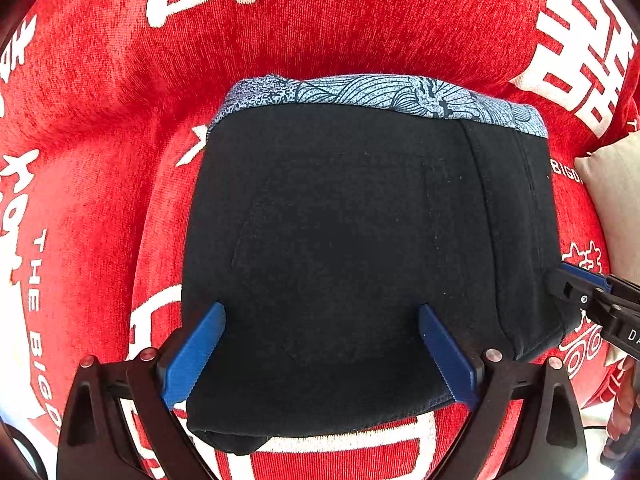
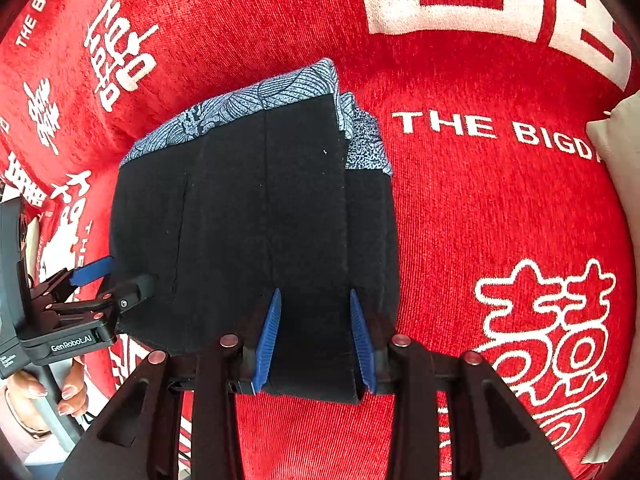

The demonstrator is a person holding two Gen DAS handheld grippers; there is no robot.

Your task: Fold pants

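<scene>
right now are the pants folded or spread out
Folded: the pants lie as a compact black block on the red cloth, with stacked layers and the patterned lining showing along the far edge.

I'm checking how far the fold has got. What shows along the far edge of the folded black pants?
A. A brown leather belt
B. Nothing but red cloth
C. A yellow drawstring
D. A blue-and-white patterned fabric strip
D: a strip of blue-and-white patterned fabric runs along the far edge of the folded black pants, which lie on the red printed cloth; no belt or drawstring shows.
</scene>
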